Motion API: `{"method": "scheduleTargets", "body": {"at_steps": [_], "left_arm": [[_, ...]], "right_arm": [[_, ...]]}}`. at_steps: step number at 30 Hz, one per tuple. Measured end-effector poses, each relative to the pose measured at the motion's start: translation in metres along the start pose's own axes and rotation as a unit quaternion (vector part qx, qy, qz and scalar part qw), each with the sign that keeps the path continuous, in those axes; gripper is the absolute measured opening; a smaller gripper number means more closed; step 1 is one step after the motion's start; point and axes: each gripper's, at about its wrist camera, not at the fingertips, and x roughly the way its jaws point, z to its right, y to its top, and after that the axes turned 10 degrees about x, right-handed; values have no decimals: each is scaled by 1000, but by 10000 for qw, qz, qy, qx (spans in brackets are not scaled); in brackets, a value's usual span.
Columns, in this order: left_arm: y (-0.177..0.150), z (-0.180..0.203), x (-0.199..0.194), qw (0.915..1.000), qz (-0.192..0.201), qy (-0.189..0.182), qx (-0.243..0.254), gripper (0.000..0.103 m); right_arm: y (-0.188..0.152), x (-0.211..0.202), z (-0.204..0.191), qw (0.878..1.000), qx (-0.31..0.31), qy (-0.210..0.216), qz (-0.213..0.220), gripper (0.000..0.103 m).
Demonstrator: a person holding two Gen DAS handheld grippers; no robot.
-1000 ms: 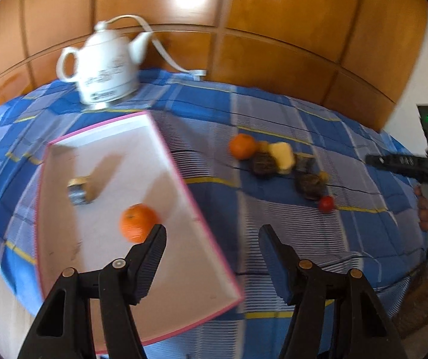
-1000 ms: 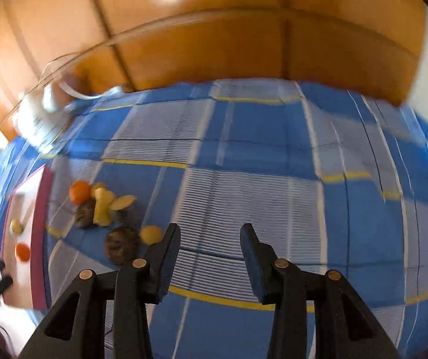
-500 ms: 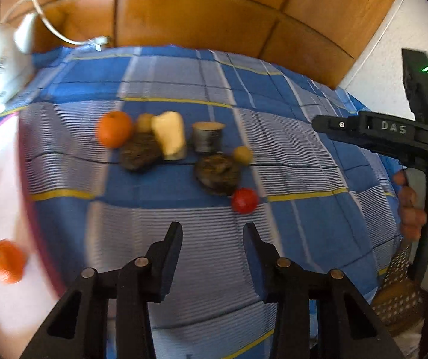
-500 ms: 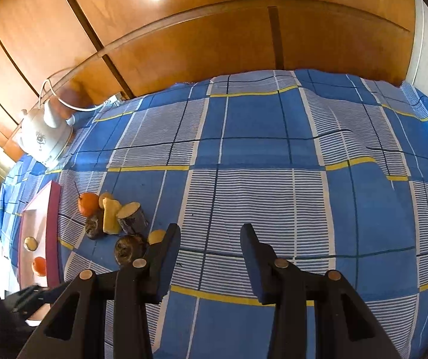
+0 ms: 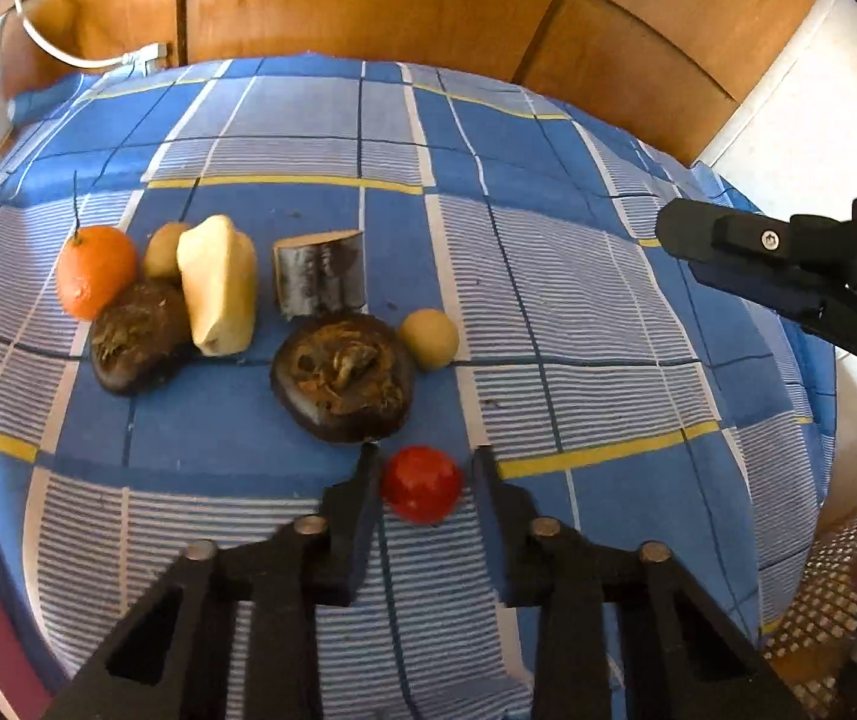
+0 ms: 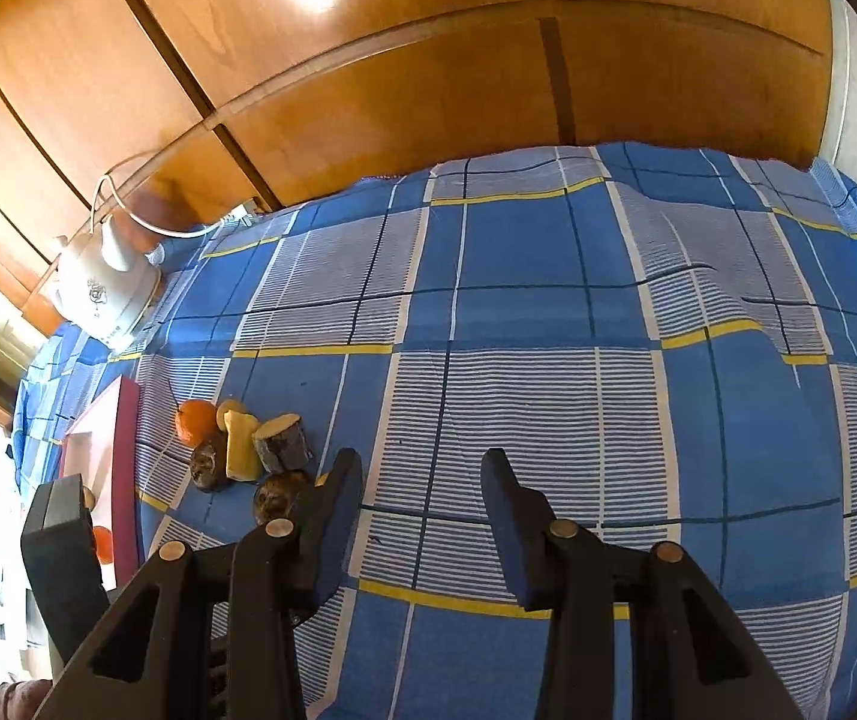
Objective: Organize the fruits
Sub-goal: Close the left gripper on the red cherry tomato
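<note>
My left gripper (image 5: pixel 425 459) is open, its fingertips on either side of a small red fruit (image 5: pixel 422 483) lying on the blue checked cloth, apart from it. Beyond lie a dark round fruit (image 5: pixel 343 385), a small yellow fruit (image 5: pixel 429 338), a cut dark-skinned piece (image 5: pixel 320 279), a pale yellow piece (image 5: pixel 217 285), another dark fruit (image 5: pixel 139 343), a second small yellow fruit (image 5: pixel 165 249) and an orange (image 5: pixel 95 270). My right gripper (image 6: pixel 422 468) is open and empty above the cloth; it shows at the right of the left wrist view (image 5: pixel 788 282). The same fruit cluster (image 6: pixel 242 450) lies to its left.
A pink-rimmed white tray (image 6: pixel 122 450) lies left of the fruits, with an orange (image 6: pixel 102 542) in it. A white kettle (image 6: pixel 101 294) with a cord stands at the back left. Wooden panels (image 6: pixel 428 90) rise behind the table. The cloth (image 6: pixel 548 360) has wrinkles at the right.
My left gripper has swung right from the tray to the fruit cluster and come down around the red fruit. The right gripper has stayed open and hardly shifted.
</note>
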Motion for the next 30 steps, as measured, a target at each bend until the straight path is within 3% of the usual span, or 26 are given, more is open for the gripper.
{"method": "scheduleTargets", "body": {"at_steps": [5,17,23,30], "left_arm": [[-13,-4,-8,9995,116,125,264,25],[-69,-38,-43,9980,478,221,361,26],[-73,-43,-44,9978,607,99,236,26],[-75,-48,-45,9977,667,-15,152,26]], "right_arm": [[-2,2,-4,9999,-137,-46,-18,42],[-9,15,-10,9988,-347,-54,-334,42],[-15,27,-15,9968,-209,304,-703,42],[-9,47,-20,9932,362,707,-855,42]]}}
